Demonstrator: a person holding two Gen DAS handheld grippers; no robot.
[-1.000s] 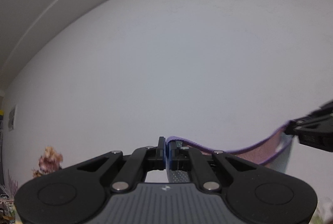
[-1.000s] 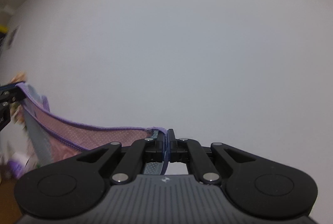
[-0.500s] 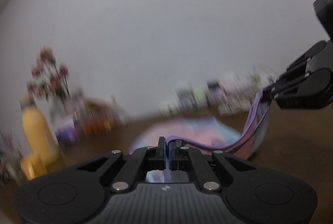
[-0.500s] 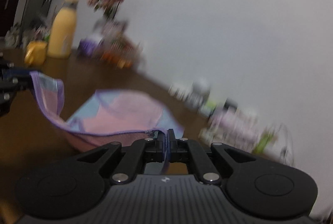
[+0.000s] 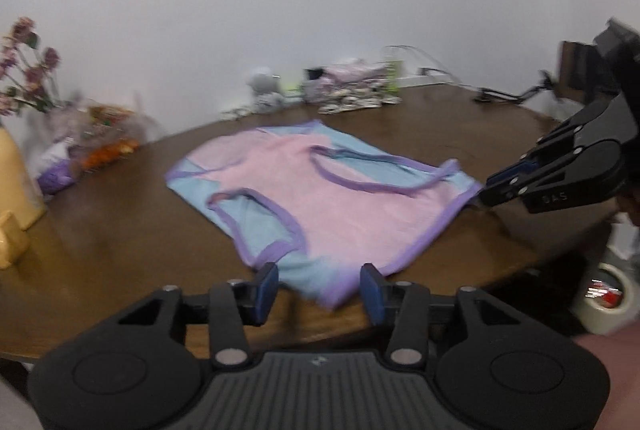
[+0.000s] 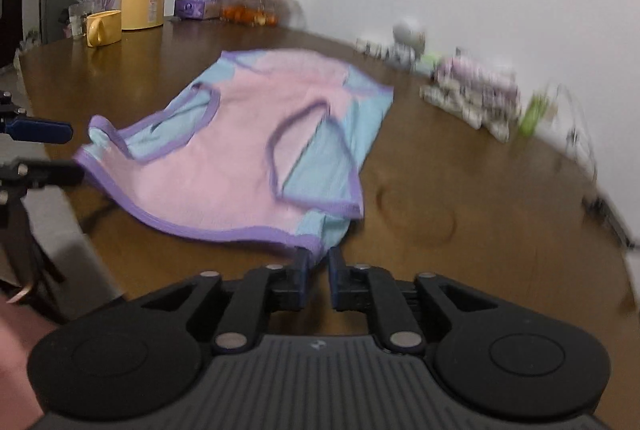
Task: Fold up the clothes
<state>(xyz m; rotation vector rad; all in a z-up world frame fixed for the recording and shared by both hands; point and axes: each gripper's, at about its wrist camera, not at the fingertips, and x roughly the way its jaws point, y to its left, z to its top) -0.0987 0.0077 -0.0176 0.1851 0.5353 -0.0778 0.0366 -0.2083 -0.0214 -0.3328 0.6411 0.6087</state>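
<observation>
On the brown table (image 5: 120, 230) the pink vest (image 5: 320, 198) lies flat, its near hem running between your tongs: left gripper (image 5: 318, 288) and right gripper (image 6: 318, 270) both opening, a corner between each (pads barely clear).

— What did the left gripper (image 5: 318, 288) look like?
— It was black, with a ribbed grey body, blue pads (image 5: 266, 288) and round silver screws.
— And the right gripper (image 6: 318, 272)?
— The same build. Seen from the left gripper, white letters "0A5" were on its side.
</observation>
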